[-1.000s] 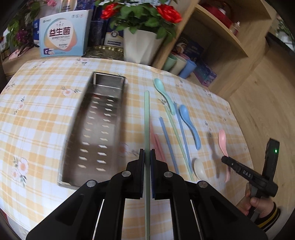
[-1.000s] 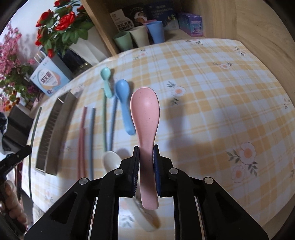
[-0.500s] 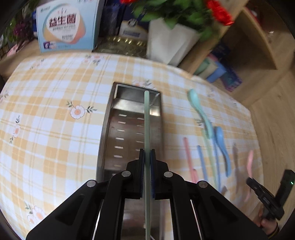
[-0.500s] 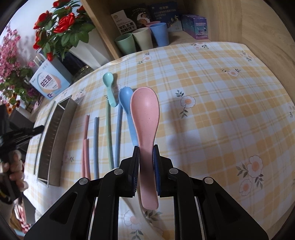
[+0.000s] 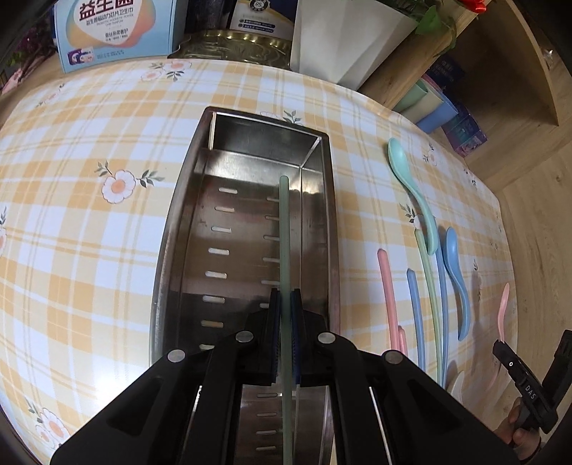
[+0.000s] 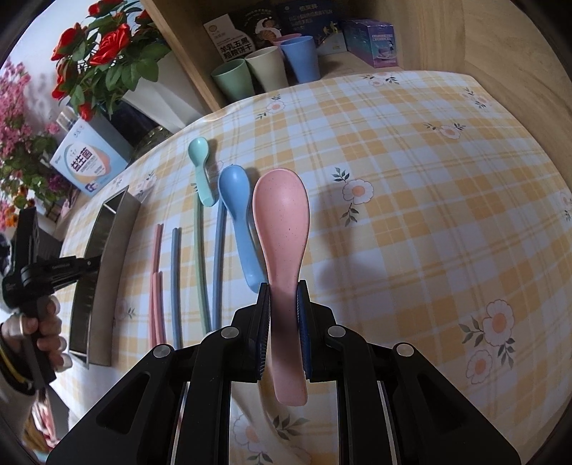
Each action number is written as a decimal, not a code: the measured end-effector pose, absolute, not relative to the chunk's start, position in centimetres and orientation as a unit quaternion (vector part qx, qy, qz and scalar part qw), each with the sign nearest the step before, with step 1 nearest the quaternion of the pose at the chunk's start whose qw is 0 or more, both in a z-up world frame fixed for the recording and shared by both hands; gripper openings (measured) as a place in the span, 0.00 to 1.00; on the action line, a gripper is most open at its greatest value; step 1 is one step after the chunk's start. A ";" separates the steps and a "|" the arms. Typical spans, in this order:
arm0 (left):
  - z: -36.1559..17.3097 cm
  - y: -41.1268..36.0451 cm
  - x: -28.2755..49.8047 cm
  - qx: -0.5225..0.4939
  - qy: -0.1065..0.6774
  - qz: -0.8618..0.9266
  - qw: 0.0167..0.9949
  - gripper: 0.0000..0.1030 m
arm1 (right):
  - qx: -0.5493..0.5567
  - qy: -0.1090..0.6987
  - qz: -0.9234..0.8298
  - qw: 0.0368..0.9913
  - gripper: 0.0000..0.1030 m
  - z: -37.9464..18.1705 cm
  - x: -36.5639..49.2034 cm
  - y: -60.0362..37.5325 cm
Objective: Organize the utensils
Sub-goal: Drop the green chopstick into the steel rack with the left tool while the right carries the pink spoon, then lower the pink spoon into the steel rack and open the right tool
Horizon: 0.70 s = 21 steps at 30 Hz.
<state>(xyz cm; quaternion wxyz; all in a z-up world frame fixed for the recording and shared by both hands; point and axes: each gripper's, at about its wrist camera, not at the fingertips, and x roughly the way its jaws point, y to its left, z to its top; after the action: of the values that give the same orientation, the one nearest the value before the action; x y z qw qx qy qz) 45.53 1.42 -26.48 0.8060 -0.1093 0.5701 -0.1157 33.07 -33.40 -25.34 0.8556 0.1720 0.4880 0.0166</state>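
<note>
My left gripper (image 5: 285,300) is shut on a green chopstick (image 5: 285,232) and holds it lengthwise just above the floor of the steel perforated tray (image 5: 171,232), toward its right side. My right gripper (image 6: 282,289) is shut on a pink spoon (image 6: 280,218), bowl forward, held above the checked tablecloth. On the cloth right of the tray lie pink chopsticks (image 5: 386,289), blue chopsticks (image 5: 414,311), a green chopstick (image 5: 429,286), a teal spoon (image 5: 411,186) and a blue spoon (image 5: 455,279). The tray also shows in the right wrist view (image 6: 107,257).
A white flower pot (image 5: 343,39), a printed box (image 5: 114,28) and a gold tin (image 5: 232,46) stand behind the table. Cups (image 6: 264,69) sit on the wooden shelf at the back right. A white spoon (image 5: 455,386) lies near the front edge.
My left gripper has moved forward and down with the green chopstick, which now sits low inside the tray. My right gripper has lifted the pink spoon a little and come nearer the table's middle.
</note>
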 end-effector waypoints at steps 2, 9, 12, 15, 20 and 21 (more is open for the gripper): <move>-26.4 1.3 45.4 -0.101 0.573 -0.112 0.805 0.15 | 0.173 0.486 0.016 0.857 0.14 -25.2 33.0 -33.4; -23.2 1.3 44.0 -0.061 0.537 -0.119 0.833 0.28 | 0.181 0.488 0.014 0.854 0.14 -25.2 32.4 -33.2; -21.1 2.0 42.5 -0.034 0.510 -0.113 0.852 0.46 | 0.176 0.489 0.020 0.854 0.14 -24.7 32.4 -32.6; -19.6 2.9 40.8 -0.001 0.483 -0.106 0.869 0.72 | 0.163 0.489 0.030 0.856 0.14 -24.0 32.6 -31.4; -18.0 5.3 38.3 0.036 0.444 -0.079 0.892 0.94 | 0.140 0.497 0.047 0.855 0.14 -23.1 33.9 -28.4; -17.9 5.8 38.0 0.037 0.439 -0.075 0.895 0.94 | 0.133 0.500 0.051 0.854 0.14 -22.9 34.4 -27.5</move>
<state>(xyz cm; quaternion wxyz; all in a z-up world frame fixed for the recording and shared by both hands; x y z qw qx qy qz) 38.04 5.80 -17.85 0.8946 0.0374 0.4390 -0.0747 34.38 -27.47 -22.89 0.8541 0.1329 0.5003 0.0509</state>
